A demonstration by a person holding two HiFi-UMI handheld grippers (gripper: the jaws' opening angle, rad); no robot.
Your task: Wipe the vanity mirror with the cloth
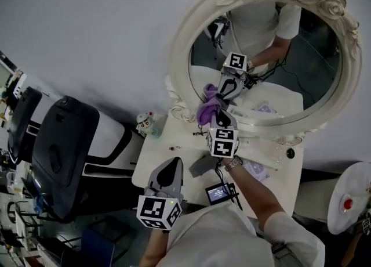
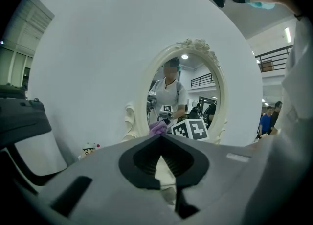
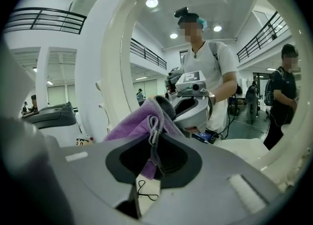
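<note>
Markings: each gripper carries one cube of black-and-white square markers, two cubes in all. A small lit screen [image 1: 219, 192] lies on the white table [image 1: 152, 164] in front of the vanity mirror [image 1: 191, 33]; its print is too small to read.

Counts: one oval mirror in a cream frame with carved roses, one purple cloth [image 1: 207, 108], two grippers, one small cartoon figurine [image 1: 145, 123].

Right gripper [image 1: 214, 115]: jaws clamped on a fold of the cloth [image 3: 132, 126], its hemmed edge pinched between the pads. The rest bunches ahead of the jaws. It sits at the mirror's lower-left glass, where the cloth meets its own reflection. The gripper's reflection faces it in the glass, and the right gripper view shows the same at [image 3: 155, 138].

Left gripper [image 1: 174, 164]: held back from the mirror, over the table's near edge, jaws pointing toward the frame. Tips closed together with nothing between them [image 2: 161, 138]. From there the cloth [image 2: 157, 127] shows at the mirror's foot.

Figurine: stands left of the mirror's base, at the table's far-left corner [image 2: 89, 149].
</note>
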